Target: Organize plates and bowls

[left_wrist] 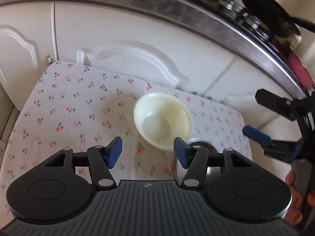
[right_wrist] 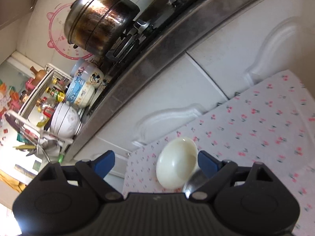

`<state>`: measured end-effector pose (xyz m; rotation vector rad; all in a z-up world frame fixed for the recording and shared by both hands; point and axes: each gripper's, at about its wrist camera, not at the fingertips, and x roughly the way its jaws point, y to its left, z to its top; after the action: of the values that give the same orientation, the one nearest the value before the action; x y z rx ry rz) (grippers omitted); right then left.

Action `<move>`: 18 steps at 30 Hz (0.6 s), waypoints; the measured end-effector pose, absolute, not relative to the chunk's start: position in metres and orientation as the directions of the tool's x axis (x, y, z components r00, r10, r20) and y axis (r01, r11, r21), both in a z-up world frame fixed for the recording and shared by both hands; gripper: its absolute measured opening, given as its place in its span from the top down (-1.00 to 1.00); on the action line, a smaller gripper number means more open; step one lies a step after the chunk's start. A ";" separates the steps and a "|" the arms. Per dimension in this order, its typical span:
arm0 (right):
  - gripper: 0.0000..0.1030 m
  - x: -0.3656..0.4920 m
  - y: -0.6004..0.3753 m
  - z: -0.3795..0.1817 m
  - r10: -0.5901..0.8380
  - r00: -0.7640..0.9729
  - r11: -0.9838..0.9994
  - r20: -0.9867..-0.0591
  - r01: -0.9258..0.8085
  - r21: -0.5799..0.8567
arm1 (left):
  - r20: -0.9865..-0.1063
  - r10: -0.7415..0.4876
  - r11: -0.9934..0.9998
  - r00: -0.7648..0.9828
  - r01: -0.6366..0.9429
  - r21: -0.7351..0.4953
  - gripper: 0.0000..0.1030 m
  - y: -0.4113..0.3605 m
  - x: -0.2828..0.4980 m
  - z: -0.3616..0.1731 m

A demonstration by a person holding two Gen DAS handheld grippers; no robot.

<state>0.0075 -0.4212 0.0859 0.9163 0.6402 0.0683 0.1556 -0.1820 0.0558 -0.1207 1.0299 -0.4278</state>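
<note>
A cream bowl point(left_wrist: 163, 121) sits on a table covered with a cherry-print cloth point(left_wrist: 65, 106). A steel bowl point(left_wrist: 198, 147) lies just behind it, partly hidden by my left gripper's right finger. My left gripper point(left_wrist: 148, 151) is open and empty, hovering above the cloth just short of the cream bowl. My right gripper point(left_wrist: 258, 116) shows at the right edge, open. In the right wrist view the right gripper point(right_wrist: 155, 162) is open and empty, with the cream bowl point(right_wrist: 177, 163) and steel bowl point(right_wrist: 194, 179) close by its right finger.
White cabinet doors point(left_wrist: 128, 39) stand behind the table under a steel counter edge point(left_wrist: 177, 17). On the counter are a large steel pot point(right_wrist: 100, 19) on a stove, stacked patterned bowls point(right_wrist: 82, 86), a white bowl point(right_wrist: 66, 121) and condiment bottles point(right_wrist: 55, 94).
</note>
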 end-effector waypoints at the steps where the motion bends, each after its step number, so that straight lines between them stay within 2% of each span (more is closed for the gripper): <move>1: -0.78 0.014 -0.421 0.082 0.317 0.813 0.620 -0.489 0.213 0.755 | -0.801 -0.401 0.912 0.444 0.281 -0.300 -0.22 -0.184 0.162 0.051; 6: -0.80 0.040 -0.418 0.060 0.325 0.796 0.603 -0.510 0.242 0.761 | -0.807 -0.390 0.918 0.444 0.251 -0.306 0.15 -0.197 0.185 0.024; 11: -0.82 0.053 -0.414 0.045 0.330 0.788 0.603 -0.521 0.249 0.758 | -0.814 -0.384 0.920 0.436 0.261 -0.294 0.29 -0.211 0.202 0.000; 18: -0.84 0.068 -0.414 0.030 0.361 0.765 0.583 -0.533 0.261 0.769 | -0.814 -0.387 0.918 0.433 0.265 -0.295 0.36 -0.220 0.215 -0.020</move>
<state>0.0678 -0.4142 0.0297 0.9697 0.7268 0.0648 0.2151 -0.2196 -0.0199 -0.1294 1.0473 -0.4076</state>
